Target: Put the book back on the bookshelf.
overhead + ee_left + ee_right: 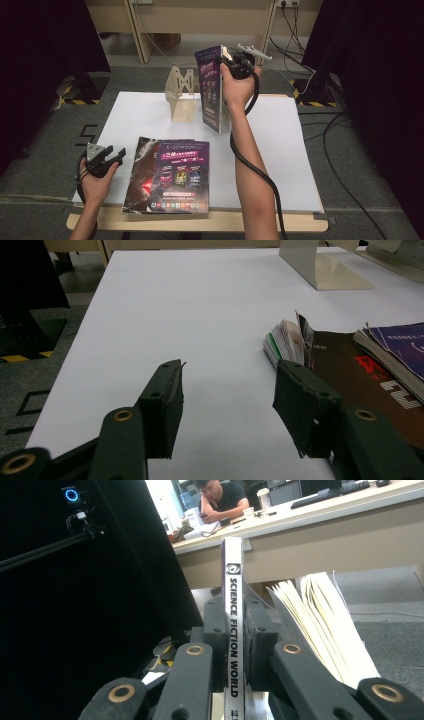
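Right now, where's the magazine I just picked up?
High view, centre top: the magazine stands upright in the right gripper, just right of the bookend.

The counter (150,112) is a wooden top covered by a white sheet, with bare wood showing along its near edge. Two magazines lie flat on it just to the right of the left gripper (112,156): a dark brown one (142,175) underneath, its page edges fanning up close beside that gripper's right jaw in the left gripper view, and a purple-covered one (182,175) stacked on top of it, farther from the gripper. A beige bookend (181,97) stands upright on the white sheet well ahead of the left gripper, below and to the left of the raised right gripper (235,55).
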Tool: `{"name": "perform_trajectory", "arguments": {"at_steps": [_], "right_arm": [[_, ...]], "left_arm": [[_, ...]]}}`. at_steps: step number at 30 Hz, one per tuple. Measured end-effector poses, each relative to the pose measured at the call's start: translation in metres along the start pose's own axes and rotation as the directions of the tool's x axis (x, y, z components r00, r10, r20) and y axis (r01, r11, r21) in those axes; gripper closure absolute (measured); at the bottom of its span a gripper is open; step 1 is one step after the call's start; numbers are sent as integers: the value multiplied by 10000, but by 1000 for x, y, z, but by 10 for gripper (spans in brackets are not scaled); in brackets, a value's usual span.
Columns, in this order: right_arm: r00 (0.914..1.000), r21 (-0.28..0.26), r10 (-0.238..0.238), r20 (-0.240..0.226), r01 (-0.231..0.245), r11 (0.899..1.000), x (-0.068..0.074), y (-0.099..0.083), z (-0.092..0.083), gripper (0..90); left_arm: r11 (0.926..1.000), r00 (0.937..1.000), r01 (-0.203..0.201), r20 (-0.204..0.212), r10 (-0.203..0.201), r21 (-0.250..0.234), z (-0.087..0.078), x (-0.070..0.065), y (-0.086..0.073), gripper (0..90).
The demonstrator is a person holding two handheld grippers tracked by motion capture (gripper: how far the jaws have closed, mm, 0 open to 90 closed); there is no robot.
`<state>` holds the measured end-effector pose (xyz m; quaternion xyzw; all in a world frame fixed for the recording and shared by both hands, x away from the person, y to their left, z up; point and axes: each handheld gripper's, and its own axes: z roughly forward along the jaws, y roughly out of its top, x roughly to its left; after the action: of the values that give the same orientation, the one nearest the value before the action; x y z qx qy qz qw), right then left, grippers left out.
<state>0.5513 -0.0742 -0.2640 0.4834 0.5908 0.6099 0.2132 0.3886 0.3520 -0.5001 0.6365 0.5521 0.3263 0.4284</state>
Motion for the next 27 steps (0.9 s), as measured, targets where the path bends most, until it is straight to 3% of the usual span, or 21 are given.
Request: {"name": "perform_trajectory", "arguments": {"at_steps": [27], "right_arm": [[9992, 10, -41, 399, 41, 10000, -3, 2, 32, 834]], "left_arm": [[10000, 10000, -25, 11, 25, 24, 0, 0, 0, 450]]}}
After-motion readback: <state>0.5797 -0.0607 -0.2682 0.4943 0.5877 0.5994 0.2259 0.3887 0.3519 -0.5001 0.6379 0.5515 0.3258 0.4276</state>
